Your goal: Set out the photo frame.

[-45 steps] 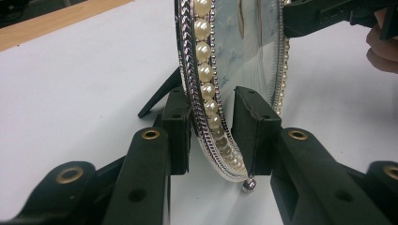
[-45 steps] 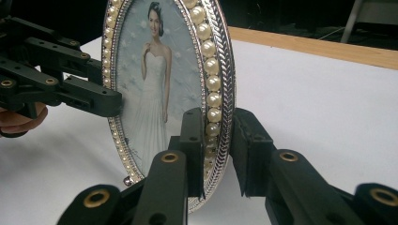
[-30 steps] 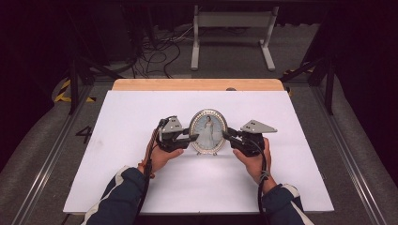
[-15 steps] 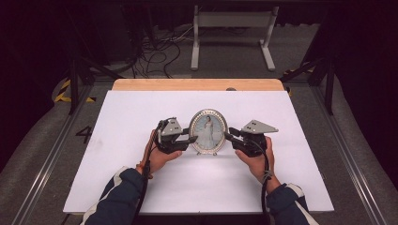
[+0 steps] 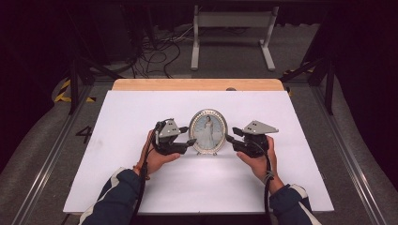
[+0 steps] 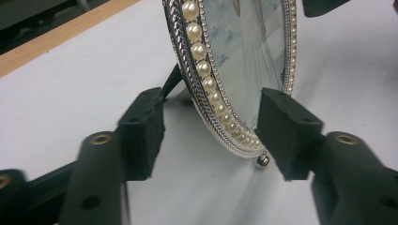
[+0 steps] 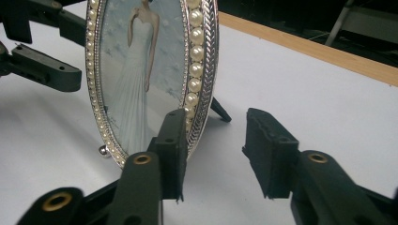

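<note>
The oval picture frame (image 5: 208, 131) stands upright mid-worktop (image 5: 141, 117), propped on its back leg. The left hand-held gripper (image 5: 191, 141) and right hand-held gripper (image 5: 228, 138) flank its edges; their jaws have just been opening, pads apparently clear of the rim, probably releasing it to stand alone.

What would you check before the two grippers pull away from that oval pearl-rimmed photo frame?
1. The oval photo frame stands upright on the white table: ok.
2. Its back strut is out and rests on the table: ok.
3. The left gripper has let go. Its jaws have just been opening and both pads stand off the rim, which is between them: ok.
4. The right gripper has let go. Its jaws have just been opening; the rear pad is free, but whether the front pad touches the rim: cannot tell.
5. The frame's small ball foot sits on the table: ok.
</note>
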### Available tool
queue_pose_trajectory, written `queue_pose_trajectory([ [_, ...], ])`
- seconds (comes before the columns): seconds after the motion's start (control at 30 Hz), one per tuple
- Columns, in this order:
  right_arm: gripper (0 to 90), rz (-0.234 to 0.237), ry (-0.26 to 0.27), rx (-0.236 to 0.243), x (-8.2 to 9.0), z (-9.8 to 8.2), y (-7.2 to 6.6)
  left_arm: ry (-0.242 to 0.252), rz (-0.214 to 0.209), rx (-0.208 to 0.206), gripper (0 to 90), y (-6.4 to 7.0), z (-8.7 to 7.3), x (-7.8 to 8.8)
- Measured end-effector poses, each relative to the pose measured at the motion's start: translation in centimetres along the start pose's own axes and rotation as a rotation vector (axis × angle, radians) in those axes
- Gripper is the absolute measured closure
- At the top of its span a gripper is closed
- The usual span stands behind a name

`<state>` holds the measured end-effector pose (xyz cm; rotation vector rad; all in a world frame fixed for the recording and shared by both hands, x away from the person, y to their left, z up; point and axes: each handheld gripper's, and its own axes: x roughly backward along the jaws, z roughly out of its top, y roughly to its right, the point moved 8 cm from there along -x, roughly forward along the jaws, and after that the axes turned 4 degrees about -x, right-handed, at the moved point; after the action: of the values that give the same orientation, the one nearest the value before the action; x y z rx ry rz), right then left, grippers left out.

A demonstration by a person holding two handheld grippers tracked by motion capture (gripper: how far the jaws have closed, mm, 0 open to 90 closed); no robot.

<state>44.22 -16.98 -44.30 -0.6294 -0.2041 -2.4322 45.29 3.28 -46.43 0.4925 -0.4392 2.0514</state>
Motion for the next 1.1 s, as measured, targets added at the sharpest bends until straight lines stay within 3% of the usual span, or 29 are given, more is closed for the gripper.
queue_pose_trajectory([
  [0.1, 46.4, -0.014, -0.019, 0.036, 0.0, -0.2, 0.0, -0.02, 0.008, -0.012, 36.6, 0.2, -0.3, 0.0],
  [0.17, 42.9, -0.016, -0.023, 0.047, 0.1, -0.2, 0.0, -0.026, 0.014, -0.011, 28.3, 0.2, -0.3, 0.0],
  [0.23, 37.5, -0.024, -0.036, 0.062, 0.1, -0.4, 0.0, -0.044, 0.024, -0.016, 27.4, 0.1, -0.6, 0.1],
  [0.3, 30.8, -0.011, -0.051, 0.085, 0.1, -0.6, -0.2, -0.062, 0.028, -0.019, 22.0, 0.0, -0.9, 0.3],
  [0.57, 20.3, -0.011, -0.071, 0.095, 0.2, -1.2, -0.2, -0.116, 0.031, -0.057, 9.8, 0.2, -2.0, 0.9],
  [0.8, 12.7, -0.012, -0.075, 0.105, 0.5, -1.6, -0.1, -0.143, 0.038, -0.1, 7.3, 0.8, -2.7, 1.3],
  [1.1, 9.5, -0.022, -0.076, 0.092, 1.6, -2.4, 0.6, -0.14, 0.05, -0.1, 7.0, 0.5, -3.6, 2.9],
])
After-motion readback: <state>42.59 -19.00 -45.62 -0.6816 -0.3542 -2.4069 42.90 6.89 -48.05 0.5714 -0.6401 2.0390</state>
